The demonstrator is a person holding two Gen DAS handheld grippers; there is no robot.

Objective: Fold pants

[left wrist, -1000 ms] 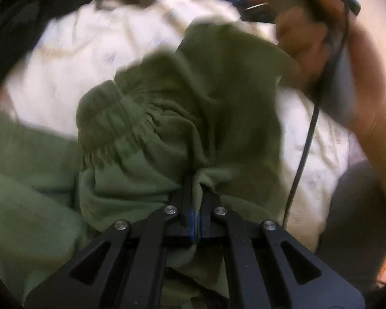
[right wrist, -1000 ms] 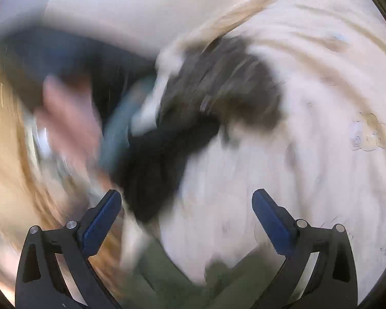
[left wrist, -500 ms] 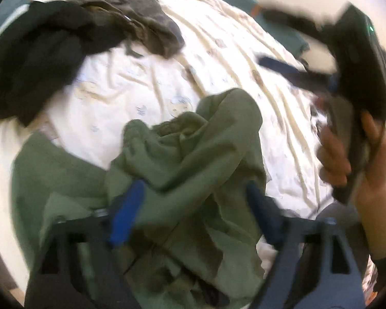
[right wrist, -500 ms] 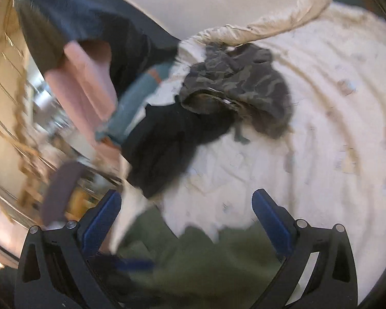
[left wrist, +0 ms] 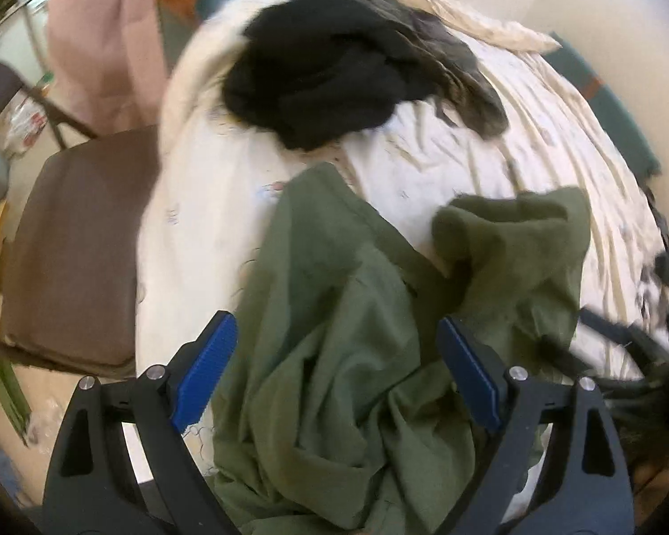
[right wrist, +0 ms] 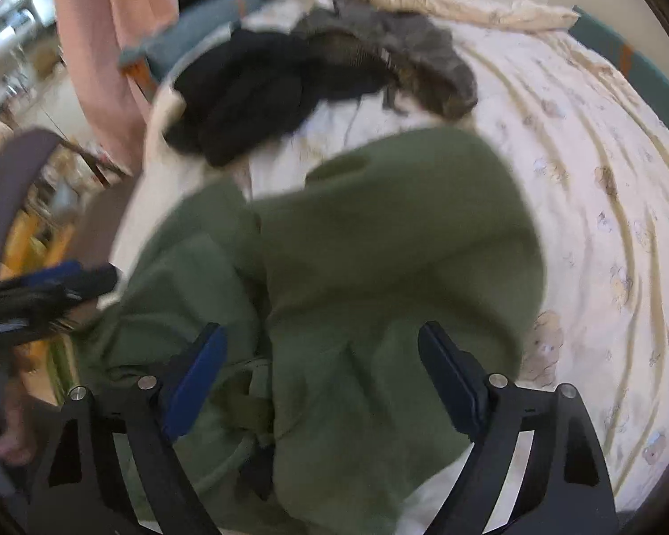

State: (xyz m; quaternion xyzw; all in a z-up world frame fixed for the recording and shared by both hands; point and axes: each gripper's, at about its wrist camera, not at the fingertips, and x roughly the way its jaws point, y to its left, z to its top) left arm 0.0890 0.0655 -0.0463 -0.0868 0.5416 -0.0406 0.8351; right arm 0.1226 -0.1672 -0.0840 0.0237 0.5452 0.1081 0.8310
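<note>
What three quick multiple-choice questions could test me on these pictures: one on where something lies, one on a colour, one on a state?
1. Where does the black garment lie?
A. on the bed, beyond the pants
B. on the brown chair
C. between the jaws

2. What colour are the pants below the two grippers?
A. blue
B. olive green
C. white

3. How do the pants lie?
A. neatly folded
B. hung up
C. crumpled in a heap

Answers:
1. A: it sits on the pale sheet next to a camouflage garment, at the far end.
2. B: the green cloth fills the space under the left gripper and right gripper.
3. C: bunched folds show everywhere, with no flat layers.
</note>
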